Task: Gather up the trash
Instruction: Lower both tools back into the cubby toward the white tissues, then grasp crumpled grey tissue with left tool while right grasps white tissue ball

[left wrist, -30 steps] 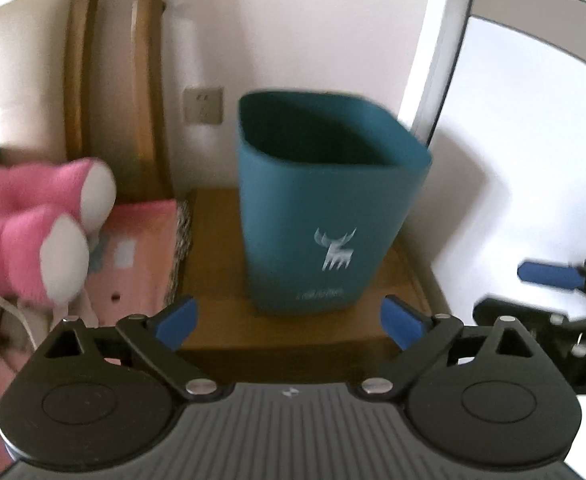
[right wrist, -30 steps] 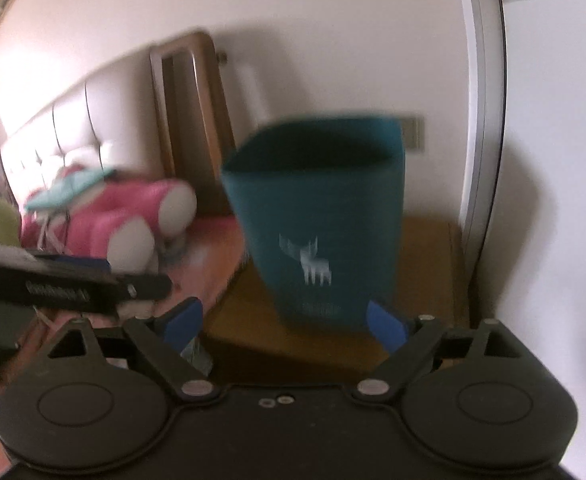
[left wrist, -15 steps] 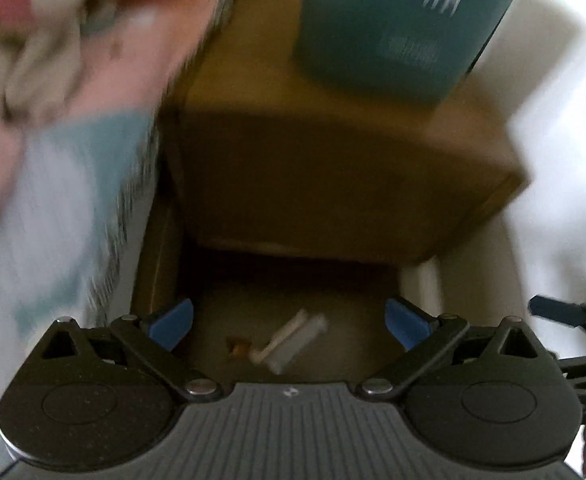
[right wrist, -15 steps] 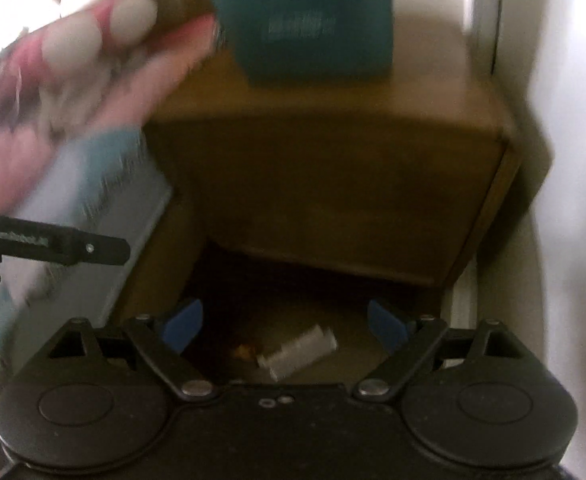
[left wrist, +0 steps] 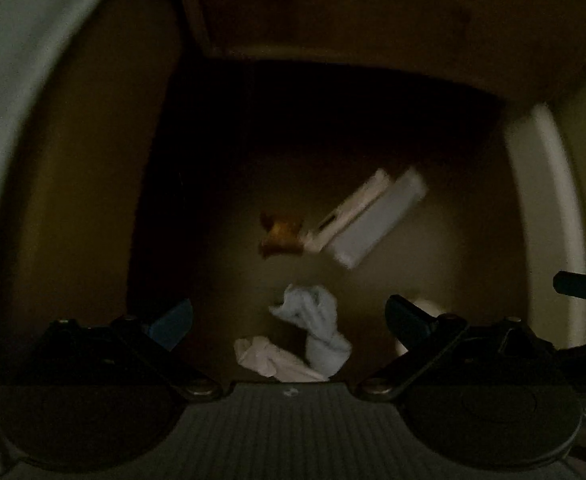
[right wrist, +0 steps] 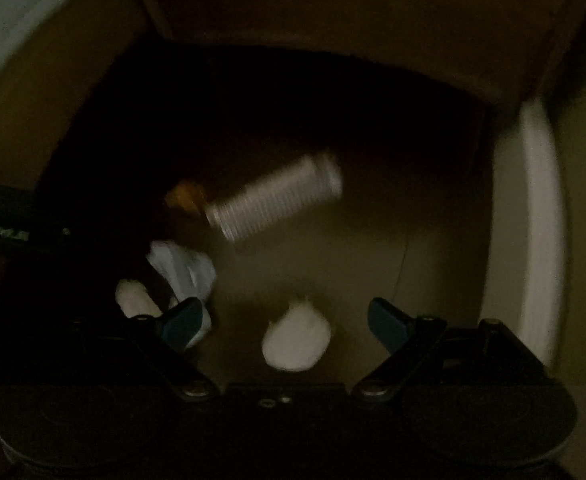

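Trash lies scattered on the dim floor [left wrist: 453, 240] in front of the wooden nightstand [left wrist: 373, 20], all of it close together. Nearest the nightstand's shadowed underside is a pale flattened box [left wrist: 367, 220], which looks ribbed from my right claw's camera [right wrist: 277, 202], and a small orange-brown scrap [left wrist: 281, 234] touches its left end. Closer to me lies a crumpled bluish tissue [left wrist: 319, 328], with a whitish crumpled tissue [left wrist: 269, 358] just beside it on the left. A third white wad [right wrist: 297, 340] sits apart from these, toward the white strip [right wrist: 541, 220] that runs along the floor's right edge.

My left claw [left wrist: 289, 320] points down at the floor with its jaws spread wide and nothing between the pads; the two tissues show in the gap below it. My right claw [right wrist: 285, 320] is likewise wide apart and grips nothing, and the white wad lies in the gap between its fingers. I cannot tell whether either claw touches the floor; the scene is dark and blurred.
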The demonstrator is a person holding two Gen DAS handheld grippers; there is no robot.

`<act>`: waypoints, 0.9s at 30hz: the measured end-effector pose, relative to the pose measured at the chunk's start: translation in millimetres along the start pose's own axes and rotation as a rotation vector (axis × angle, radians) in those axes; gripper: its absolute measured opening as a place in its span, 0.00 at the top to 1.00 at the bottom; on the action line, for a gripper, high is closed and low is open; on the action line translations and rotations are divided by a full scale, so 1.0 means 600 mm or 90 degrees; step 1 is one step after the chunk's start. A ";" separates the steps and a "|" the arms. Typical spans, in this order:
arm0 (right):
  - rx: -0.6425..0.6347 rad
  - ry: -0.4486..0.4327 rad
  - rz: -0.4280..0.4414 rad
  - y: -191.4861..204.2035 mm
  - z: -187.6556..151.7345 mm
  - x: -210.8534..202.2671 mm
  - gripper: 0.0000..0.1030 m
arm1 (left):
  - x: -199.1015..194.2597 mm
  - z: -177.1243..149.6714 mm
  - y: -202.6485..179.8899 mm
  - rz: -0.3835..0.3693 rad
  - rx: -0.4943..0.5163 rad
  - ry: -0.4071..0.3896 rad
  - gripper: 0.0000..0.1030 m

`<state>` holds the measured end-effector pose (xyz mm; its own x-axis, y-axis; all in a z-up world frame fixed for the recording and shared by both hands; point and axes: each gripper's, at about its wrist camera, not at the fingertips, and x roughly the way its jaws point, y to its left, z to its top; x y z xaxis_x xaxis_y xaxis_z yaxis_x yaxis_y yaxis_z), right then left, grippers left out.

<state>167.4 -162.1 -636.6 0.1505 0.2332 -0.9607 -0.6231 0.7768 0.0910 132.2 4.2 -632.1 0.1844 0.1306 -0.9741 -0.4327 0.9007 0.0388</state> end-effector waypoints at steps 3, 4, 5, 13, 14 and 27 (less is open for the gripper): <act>0.048 0.035 -0.011 -0.013 -0.026 0.068 0.13 | 0.063 -0.025 -0.008 0.008 0.006 0.023 0.00; 0.061 0.041 -0.016 -0.015 -0.032 0.087 0.13 | 0.082 -0.032 -0.008 0.010 0.002 0.033 0.00; 0.079 0.045 -0.018 -0.018 -0.039 0.105 0.13 | 0.100 -0.037 -0.007 0.009 -0.006 0.044 0.00; 0.218 0.080 -0.037 -0.049 -0.051 0.208 0.14 | 0.213 -0.047 -0.021 0.028 0.000 0.081 0.00; 0.223 0.085 -0.042 -0.051 -0.052 0.215 0.14 | 0.223 -0.047 -0.022 0.027 0.000 0.085 0.00; 0.288 0.129 -0.061 -0.064 -0.071 0.258 0.26 | 0.302 -0.029 -0.038 0.002 0.012 0.131 0.21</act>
<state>181.9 -180.5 -799.9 0.0106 0.0653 -0.9978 -0.2121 0.9753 0.0616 160.0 0.2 -813.6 -0.0011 0.0478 -0.9989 -0.4164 0.9081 0.0439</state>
